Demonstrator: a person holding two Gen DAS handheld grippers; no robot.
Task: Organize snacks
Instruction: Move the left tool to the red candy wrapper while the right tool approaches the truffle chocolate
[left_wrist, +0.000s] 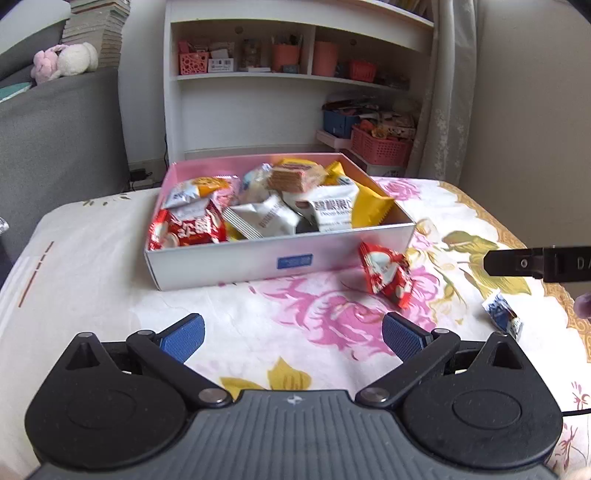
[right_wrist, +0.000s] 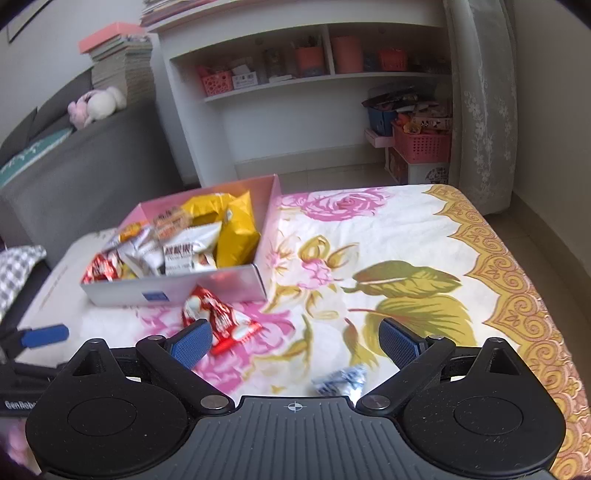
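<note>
**Two snacks lie outside the box**

The left gripper (left_wrist: 293, 338) is wide open and holds nothing. The right gripper (right_wrist: 295, 341) is wide open and empty too. The box (left_wrist: 229, 264) sits on the flowered cloth (left_wrist: 110, 266), full of snacks. A red packet (left_wrist: 386, 275) lies just beside the box's near wall, its long side slanting from the box toward the near right. A small blue-and-white packet (right_wrist: 341, 380) lies nearer the right gripper, blurred.

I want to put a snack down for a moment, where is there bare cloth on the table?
Right of the box, out to the gold border: bare. Left of the box too. Crowded: inside the box, beside the red packet and blue packet.
</note>
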